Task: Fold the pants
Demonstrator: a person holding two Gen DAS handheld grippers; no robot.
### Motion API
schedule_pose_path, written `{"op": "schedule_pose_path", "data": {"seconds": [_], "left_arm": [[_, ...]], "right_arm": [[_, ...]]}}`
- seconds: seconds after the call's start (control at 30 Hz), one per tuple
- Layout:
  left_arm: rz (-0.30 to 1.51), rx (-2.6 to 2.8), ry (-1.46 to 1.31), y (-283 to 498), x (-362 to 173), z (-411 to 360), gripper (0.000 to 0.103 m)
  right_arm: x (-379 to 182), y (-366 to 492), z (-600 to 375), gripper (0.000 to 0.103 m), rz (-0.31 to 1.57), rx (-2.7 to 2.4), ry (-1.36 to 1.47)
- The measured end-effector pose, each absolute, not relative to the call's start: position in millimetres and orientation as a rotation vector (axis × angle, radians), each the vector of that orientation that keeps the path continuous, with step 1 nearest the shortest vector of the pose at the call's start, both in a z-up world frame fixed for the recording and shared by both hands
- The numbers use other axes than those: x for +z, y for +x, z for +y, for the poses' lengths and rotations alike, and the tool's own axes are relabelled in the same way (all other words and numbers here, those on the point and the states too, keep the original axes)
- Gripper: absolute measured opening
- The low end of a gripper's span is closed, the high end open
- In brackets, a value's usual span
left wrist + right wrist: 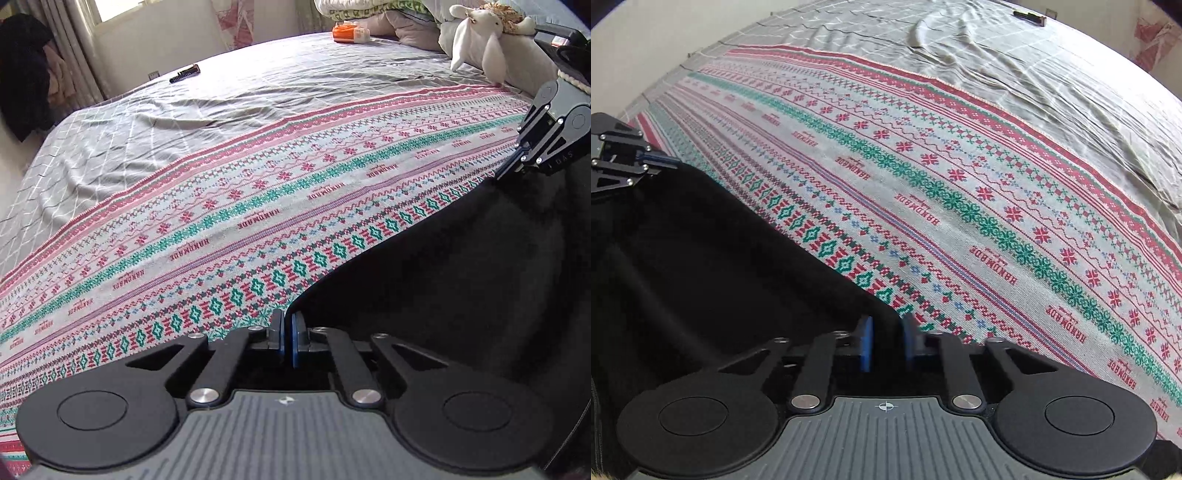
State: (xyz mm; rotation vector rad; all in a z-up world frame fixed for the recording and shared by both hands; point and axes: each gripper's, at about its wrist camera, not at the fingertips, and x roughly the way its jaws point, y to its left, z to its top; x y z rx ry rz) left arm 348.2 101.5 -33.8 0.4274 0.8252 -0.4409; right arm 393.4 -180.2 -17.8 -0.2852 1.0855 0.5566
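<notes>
Pants: black pants (443, 295) lie on the patterned blanket (258, 206) at the near side of the bed; their straight top edge runs from one gripper to the other. The right wrist view shows the same dark cloth (701, 277) filling the lower left.
Left gripper: the left gripper (289, 338) points down at the corner of the pants edge; its 2 blue pads (295, 339) stand close together with only a thin slit between them, clamped on the black cloth at that corner. From the right wrist view it shows at the far left (663, 159), pads together at the far end of the pants edge.
Right gripper: in its own view the right gripper (886, 343) sits over the near corner of the pants, black cloth lying between its blue pads (866, 343); a gap shows between the pads there. From the left wrist view it appears at the upper right (511, 168), fingers drawn to a point on the edge of the cloth.
Blanket: knitted bands of pink, teal and grey, with the word HANDMADE repeated; it lies flat across the bed.
Bedsheet: grey sheet (147, 122) with a white grid, wrinkled, beyond the blanket.
Other things: a white plush rabbit (480, 37) on pillows at the head of the bed, an orange pack (349, 32) near it, a dark comb (184, 73) on the sheet.
</notes>
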Motion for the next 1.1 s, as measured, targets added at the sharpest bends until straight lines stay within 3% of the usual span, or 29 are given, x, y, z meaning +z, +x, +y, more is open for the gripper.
{"op": "schedule_pose_path", "data": {"seconds": [0.5,0.77,1.1], "left_arm": [[0.584,-0.202,0.429,331,-6,97,0.027],[0.476,-0.213,0.42,248,42,99,0.027],[0.567,-0.253,0.315,139,57,107,0.027]], "right_arm": [[14,379,-156,0.0,0.775,0.325,-0.316],[79,282,-165,0.0,0.646,0.315,-0.336],[105,146,-169,0.0,0.621,0.297,-0.316]]}}
